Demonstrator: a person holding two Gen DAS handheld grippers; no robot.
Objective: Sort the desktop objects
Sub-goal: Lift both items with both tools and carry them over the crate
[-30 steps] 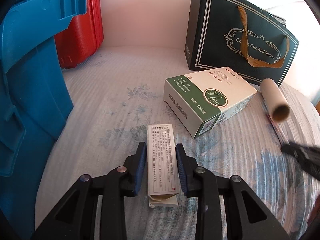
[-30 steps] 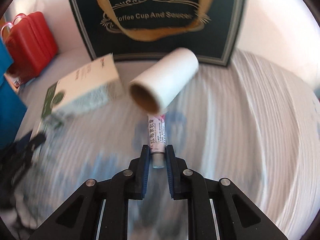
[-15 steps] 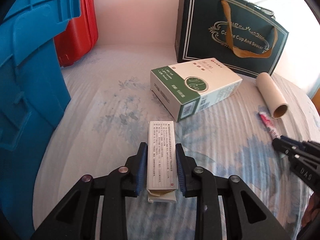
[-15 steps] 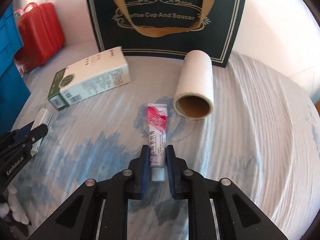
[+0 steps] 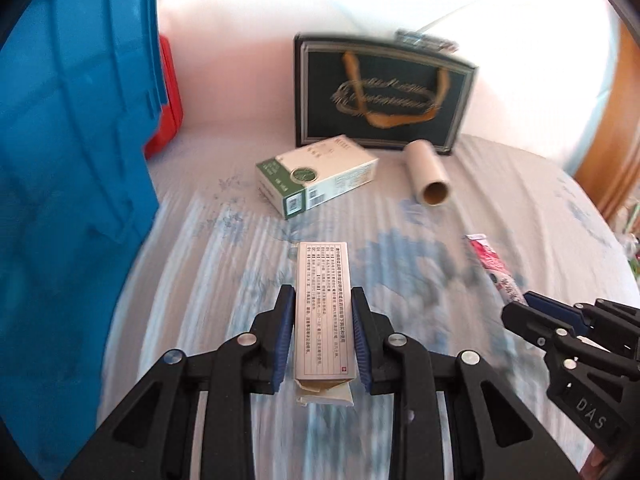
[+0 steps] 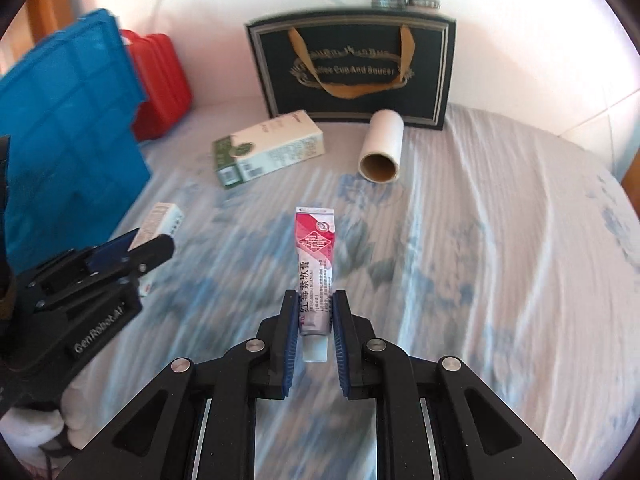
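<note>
Looks like a home, probably a bedroom: the work surface is soft, covered in a ribbed white cloth with blue flower print (image 6: 480, 240), like a bedspread. A dark paper gift bag (image 6: 352, 68) reading "Coffee Cup And Saucer" stands against a plain pale wall. A red hard case (image 6: 160, 84) and a blue plastic crate (image 5: 72, 184) sit at the left. Wooden trim (image 5: 608, 136) at the right edge, maybe a door frame; too blurred to tell.
</note>
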